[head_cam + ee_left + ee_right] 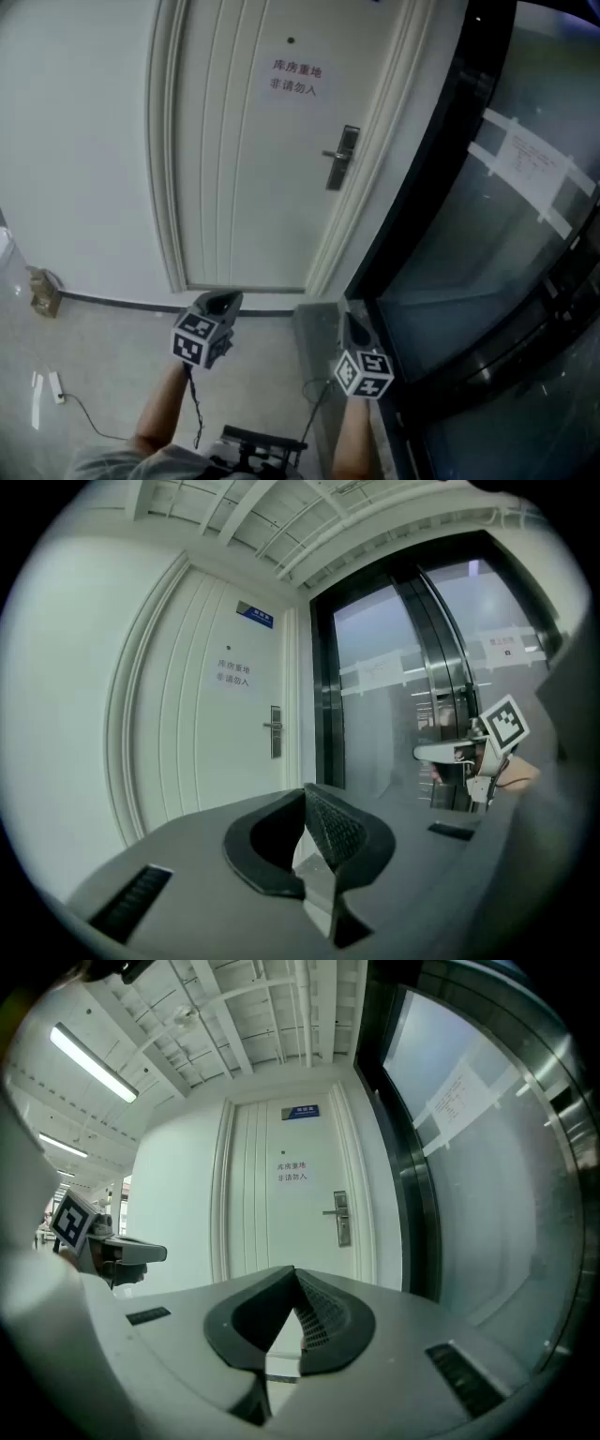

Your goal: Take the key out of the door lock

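Observation:
A white door point(253, 159) stands ahead, with a metal lock plate and lever handle point(340, 157) on its right side. The lock also shows small in the left gripper view point(275, 731) and in the right gripper view point(341, 1218). A key is too small to make out at this distance. My left gripper point(223, 302) and right gripper point(356, 330) are held low, well short of the door. Both point toward it. The left gripper's point(306, 794) jaws meet at the tips with nothing between them. The right gripper's point(294, 1274) jaws are likewise shut and empty.
A dark-framed glass wall point(487, 234) runs along the right, close to my right gripper. A paper sign point(295, 79) hangs on the door. A small box point(42, 292) sits by the wall at the left, and a cable point(56, 389) lies on the floor.

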